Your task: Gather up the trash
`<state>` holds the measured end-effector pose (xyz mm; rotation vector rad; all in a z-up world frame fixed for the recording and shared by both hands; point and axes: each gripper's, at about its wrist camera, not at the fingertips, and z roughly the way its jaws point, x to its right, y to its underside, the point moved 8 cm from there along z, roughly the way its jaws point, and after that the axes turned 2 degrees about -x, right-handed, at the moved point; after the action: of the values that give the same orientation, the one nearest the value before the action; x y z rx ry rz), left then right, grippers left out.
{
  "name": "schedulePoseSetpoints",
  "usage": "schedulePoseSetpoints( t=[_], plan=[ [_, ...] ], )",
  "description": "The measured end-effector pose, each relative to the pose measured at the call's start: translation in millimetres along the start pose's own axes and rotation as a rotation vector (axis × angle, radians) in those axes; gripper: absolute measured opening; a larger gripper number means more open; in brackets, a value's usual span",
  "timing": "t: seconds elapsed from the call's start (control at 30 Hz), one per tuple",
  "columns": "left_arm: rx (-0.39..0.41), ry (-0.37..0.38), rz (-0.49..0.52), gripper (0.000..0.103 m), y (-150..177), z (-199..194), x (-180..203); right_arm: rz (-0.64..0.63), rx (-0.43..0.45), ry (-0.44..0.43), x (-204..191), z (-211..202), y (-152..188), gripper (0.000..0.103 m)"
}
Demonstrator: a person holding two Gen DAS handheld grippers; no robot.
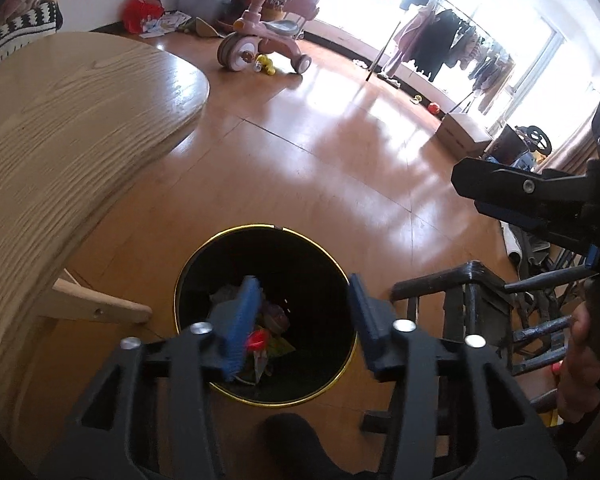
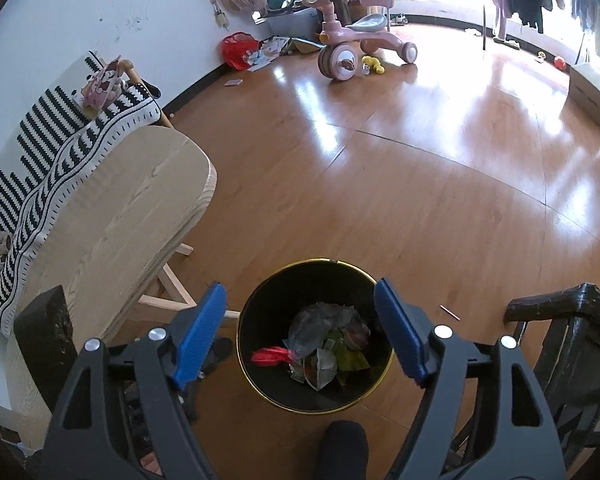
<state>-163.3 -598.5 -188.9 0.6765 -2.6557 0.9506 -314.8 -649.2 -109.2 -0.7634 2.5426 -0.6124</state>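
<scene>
With both the left gripper (image 1: 300,316) and the right gripper (image 2: 300,330) poised over the black bin (image 2: 260,316) on the floor, jaws apart and empty, and the trash (image 2: 324,348) lying in its bottom, the sensible course is to lift both straight up, clear of the gold rim.

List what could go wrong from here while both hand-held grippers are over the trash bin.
1. The left hand-held gripper and the right hand-held gripper are open and empty over the black trash bin, close together; they may knock each other.
2. The bin stands between the wooden table and a dark chair; a bump could tip it.
3. A small stick lies on the floor outside the bin and may be missed.
</scene>
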Motion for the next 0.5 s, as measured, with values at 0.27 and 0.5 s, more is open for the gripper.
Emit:
schedulePoseSetpoints(
  t=[0.27,0.5],
  plan=[
    [0.080,-0.057,-0.006,0.086,-11.7,-45.9,-17.1,-0.044,0.036,-0.022,-35.3,-5.3,-13.8,0.087],
    [0.242,-0.397,-0.139,0.096,-9.9,-173.7,-119.3,-0.256,0.108,-0.080,-146.8,-14.3,-26.0,0.096]
  ],
)
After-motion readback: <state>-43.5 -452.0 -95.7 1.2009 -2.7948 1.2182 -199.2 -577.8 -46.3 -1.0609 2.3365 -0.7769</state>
